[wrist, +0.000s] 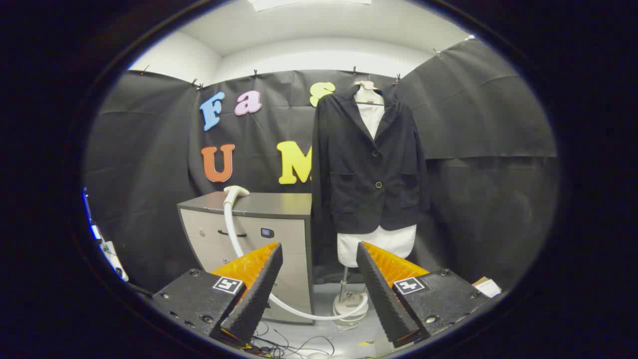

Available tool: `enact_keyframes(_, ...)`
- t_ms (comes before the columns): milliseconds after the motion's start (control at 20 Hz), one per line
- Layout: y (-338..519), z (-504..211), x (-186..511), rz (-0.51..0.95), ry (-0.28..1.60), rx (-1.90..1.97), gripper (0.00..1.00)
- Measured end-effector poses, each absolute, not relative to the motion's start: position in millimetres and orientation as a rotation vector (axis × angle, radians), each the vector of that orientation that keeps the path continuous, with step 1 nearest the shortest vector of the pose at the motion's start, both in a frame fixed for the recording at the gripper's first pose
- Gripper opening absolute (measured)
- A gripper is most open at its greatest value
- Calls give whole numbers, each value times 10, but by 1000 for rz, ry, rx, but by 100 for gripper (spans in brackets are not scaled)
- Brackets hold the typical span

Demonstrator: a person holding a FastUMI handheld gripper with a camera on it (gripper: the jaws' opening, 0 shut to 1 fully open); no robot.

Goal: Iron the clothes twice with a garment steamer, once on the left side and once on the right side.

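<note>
- The tongs [319, 279] stand wide apart with nothing between them, well back from everything; by my reading the task is at its opening step, the reach for the steamer.
- The steamer head [236, 191], a pale rounded nozzle, lies on top of the grey cabinet [279, 204]; its smooth white hose [234, 239] curves down the cabinet front to the floor, probably ending at a base near the stand foot, though that part is hard to make out.
- The dark jacket [369, 164], matte woven cloth with two buttons, hangs on a white mannequin [376, 242] right of the cabinet.
- Next move calls for steering ahead and left, then closing on the nozzle's handle.
</note>
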State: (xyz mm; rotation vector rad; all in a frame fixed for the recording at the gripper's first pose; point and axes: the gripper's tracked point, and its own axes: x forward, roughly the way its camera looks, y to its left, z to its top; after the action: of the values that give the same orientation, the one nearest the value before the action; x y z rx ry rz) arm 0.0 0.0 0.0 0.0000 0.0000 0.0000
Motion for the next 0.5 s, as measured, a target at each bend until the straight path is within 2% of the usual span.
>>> enact_keyframes(500, -47, 49, 5, -41, 4, 9, 95)
